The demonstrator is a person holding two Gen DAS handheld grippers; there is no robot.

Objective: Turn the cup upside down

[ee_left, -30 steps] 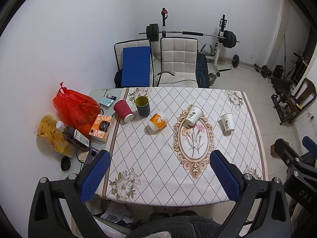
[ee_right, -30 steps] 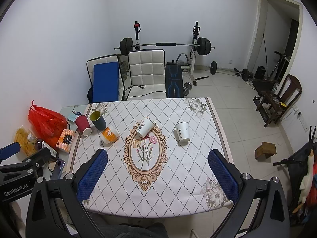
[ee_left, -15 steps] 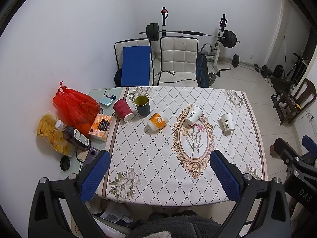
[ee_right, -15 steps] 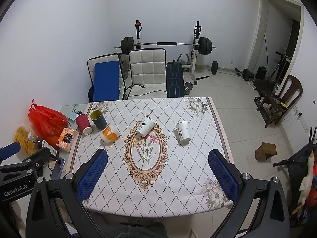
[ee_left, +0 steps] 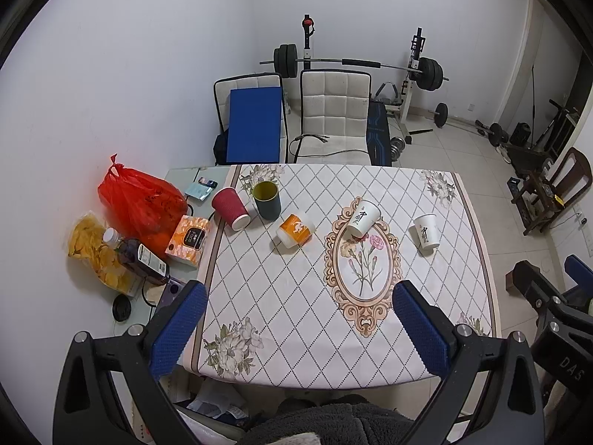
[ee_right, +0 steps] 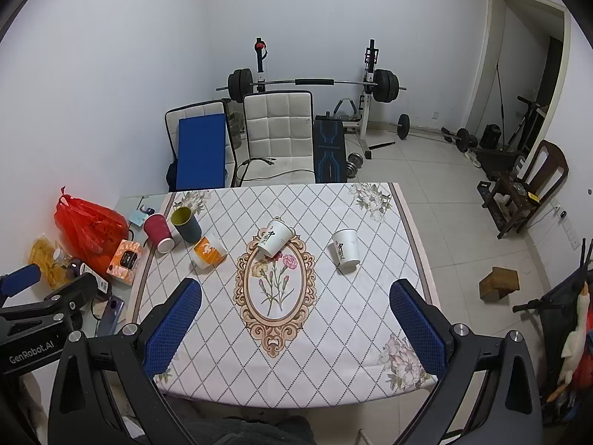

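Note:
Several cups stand on the patterned table (ee_left: 296,319). A dark green cup (ee_left: 267,200) stands upright, mouth up. A red paper cup (ee_left: 229,208), an orange cup (ee_left: 294,230) and two white paper cups (ee_left: 363,217) (ee_left: 425,230) appear upside down. They also show in the right wrist view: green (ee_right: 186,225), red (ee_right: 158,233), orange (ee_right: 208,251), white (ee_right: 275,237) (ee_right: 345,248). My left gripper (ee_left: 296,319) and right gripper (ee_right: 294,319) are both open and empty, high above the table's near edge.
A side surface left of the table holds a red plastic bag (ee_left: 141,204), an orange box (ee_left: 189,239), a bottle (ee_left: 139,256) and a bag of chips (ee_left: 98,252). Two chairs (ee_left: 333,111) and a barbell rack (ee_left: 355,63) stand beyond the table.

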